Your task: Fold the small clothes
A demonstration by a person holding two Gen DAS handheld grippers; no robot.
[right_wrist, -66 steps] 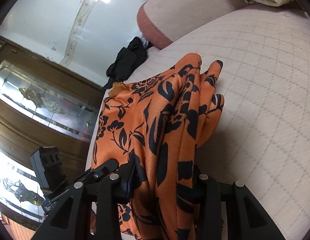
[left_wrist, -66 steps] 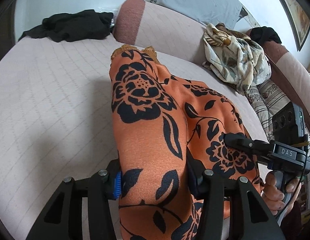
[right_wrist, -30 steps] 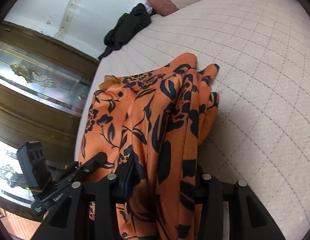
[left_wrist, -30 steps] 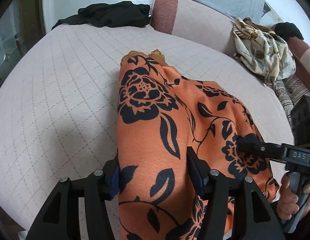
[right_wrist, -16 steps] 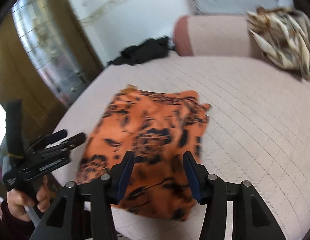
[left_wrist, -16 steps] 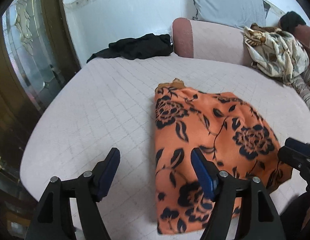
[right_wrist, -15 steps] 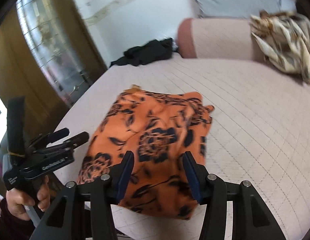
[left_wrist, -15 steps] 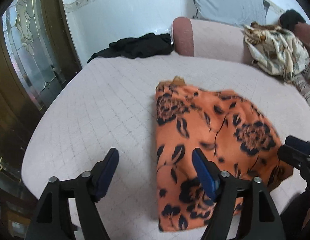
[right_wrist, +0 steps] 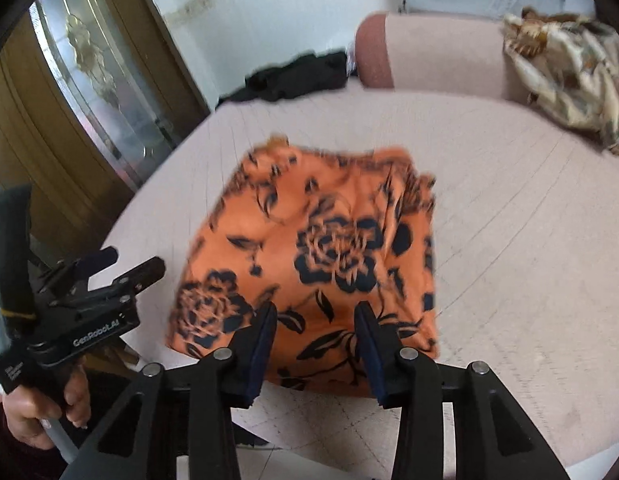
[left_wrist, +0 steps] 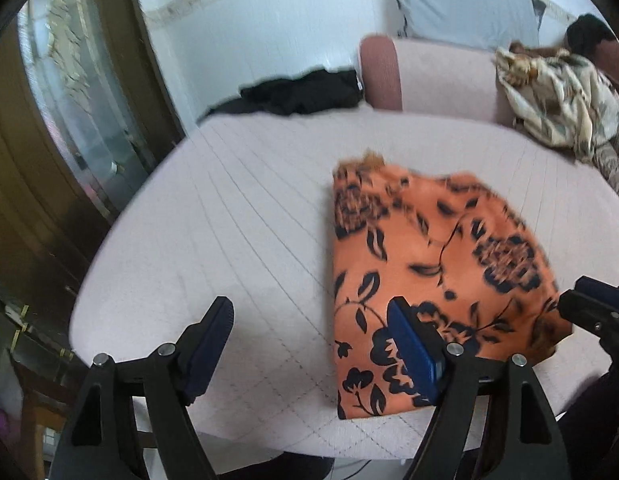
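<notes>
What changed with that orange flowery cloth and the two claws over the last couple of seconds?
Both claws let go of the orange floral garment and pulled back and up from it. It now lies folded on the pale quilted cushion. The left claw stands wide open; the right claw, also empty, has just been closing a little. The black garment and the patterned cloth stayed put.

Orange black-flowered garment point(left_wrist: 429, 264) lies folded flat near the cushion's front edge.

Blurred cloth, cut-off tools

Your orange floral garment point(left_wrist: 429, 256) is smeared by motion in both views, so its folds and far edge can't be read. The right gripper point(left_wrist: 589, 312) is cut by the left view's edge; the patterned cloth point(right_wrist: 565, 68) runs out of frame.
</notes>
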